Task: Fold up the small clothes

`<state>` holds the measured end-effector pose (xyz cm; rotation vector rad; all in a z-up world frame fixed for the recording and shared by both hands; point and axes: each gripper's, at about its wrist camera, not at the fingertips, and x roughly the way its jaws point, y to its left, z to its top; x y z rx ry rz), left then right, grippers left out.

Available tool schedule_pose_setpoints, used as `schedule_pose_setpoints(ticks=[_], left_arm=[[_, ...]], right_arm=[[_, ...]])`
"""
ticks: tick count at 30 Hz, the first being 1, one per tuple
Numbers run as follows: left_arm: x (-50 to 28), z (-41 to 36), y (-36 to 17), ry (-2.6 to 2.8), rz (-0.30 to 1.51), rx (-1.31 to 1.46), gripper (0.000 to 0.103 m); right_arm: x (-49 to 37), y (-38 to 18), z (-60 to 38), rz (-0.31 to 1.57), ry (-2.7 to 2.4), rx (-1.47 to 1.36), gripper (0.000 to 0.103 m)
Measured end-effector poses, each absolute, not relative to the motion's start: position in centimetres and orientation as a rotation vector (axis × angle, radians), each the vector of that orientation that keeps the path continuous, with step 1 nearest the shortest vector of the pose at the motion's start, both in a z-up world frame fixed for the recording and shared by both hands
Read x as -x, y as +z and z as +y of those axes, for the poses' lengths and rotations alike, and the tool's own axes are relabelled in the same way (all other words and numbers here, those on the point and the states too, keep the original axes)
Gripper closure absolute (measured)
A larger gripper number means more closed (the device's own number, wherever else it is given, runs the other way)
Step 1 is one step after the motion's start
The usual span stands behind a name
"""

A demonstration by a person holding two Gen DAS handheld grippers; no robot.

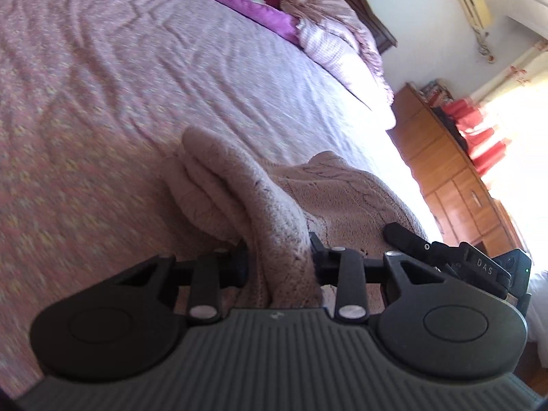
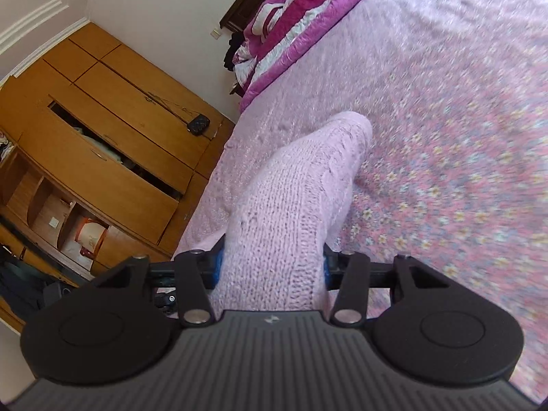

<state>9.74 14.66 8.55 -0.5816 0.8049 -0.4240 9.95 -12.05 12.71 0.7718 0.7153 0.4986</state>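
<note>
A pale pink knitted garment (image 1: 260, 191) lies bunched on the pink floral bedspread (image 1: 120, 85). My left gripper (image 1: 279, 257) is shut on a thick fold of it, which rises between the jaws. In the right wrist view my right gripper (image 2: 272, 263) is shut on another part of the knit (image 2: 294, 188), which drapes forward from the jaws down to the bedspread (image 2: 445, 137). The right gripper's black body (image 1: 445, 253) shows at the right edge of the left wrist view, close beside the garment.
Purple and magenta quilts and pillows (image 1: 274, 0) lie at the head of the bed. A wooden wardrobe with an open drawer (image 2: 102, 157) stands beside the bed. A wooden dresser (image 1: 452, 178) and a bright window are on the other side.
</note>
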Motion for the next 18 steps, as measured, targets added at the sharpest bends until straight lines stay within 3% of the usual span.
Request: schedule_pose_setpoints(ticks=[8, 13, 18], left_arm=[[-5.2, 9.7, 8.4, -0.496, 0.825, 0.522, 0.069], [-3.8, 7.4, 6.6, -0.459, 0.872, 0.392, 0.068], [-3.1, 6.7, 5.6, -0.408, 0.879, 0.297, 0.061]], right_arm=[[-2.0, 14.9, -16.8, 0.653, 0.444, -0.733, 0.05], [1.5, 12.1, -18.7, 0.692, 0.371, -0.719, 0.049], [2.2, 8.4, -19.0, 0.76, 0.292, -0.704, 0.046]])
